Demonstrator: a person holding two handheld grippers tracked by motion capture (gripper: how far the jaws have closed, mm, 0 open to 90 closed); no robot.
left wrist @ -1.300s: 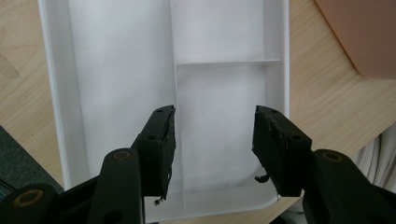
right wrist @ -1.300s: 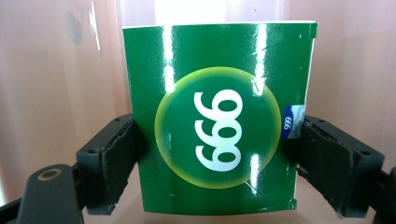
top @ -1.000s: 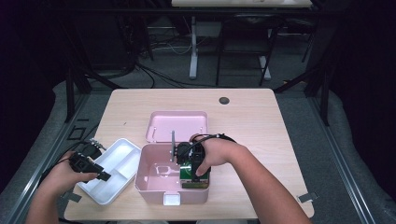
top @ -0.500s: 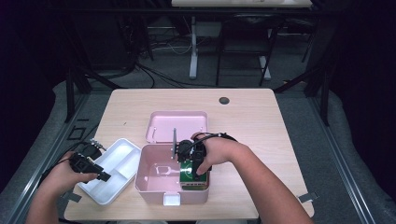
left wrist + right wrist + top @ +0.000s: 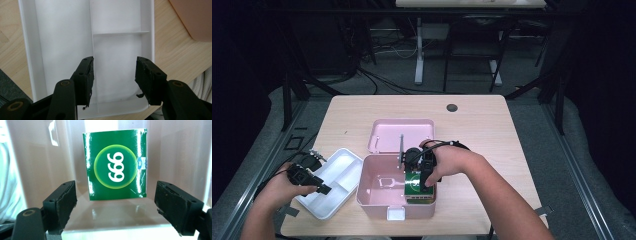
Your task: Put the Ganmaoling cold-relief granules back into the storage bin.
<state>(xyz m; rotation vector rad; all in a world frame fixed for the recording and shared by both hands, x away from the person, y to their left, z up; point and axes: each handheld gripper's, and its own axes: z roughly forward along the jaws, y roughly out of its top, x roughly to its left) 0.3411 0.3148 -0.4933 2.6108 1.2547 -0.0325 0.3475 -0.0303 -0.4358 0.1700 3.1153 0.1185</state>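
While the right gripper [image 5: 115,202] hovers released inside the pink box [image 5: 377,192], its hand partly hides the green packet [image 5: 116,165]; the left gripper [image 5: 115,80], spread, overhangs the white tray [image 5: 62,37].

The box [image 5: 377,192] and its lid [image 5: 399,134] are pale pink; the pack [image 5: 116,163] inside is glossy green, with white "999" in a lighter green ring; the divided tray [image 5: 65,37] is plain white; the worktop [image 5: 512,130] is light wood grain
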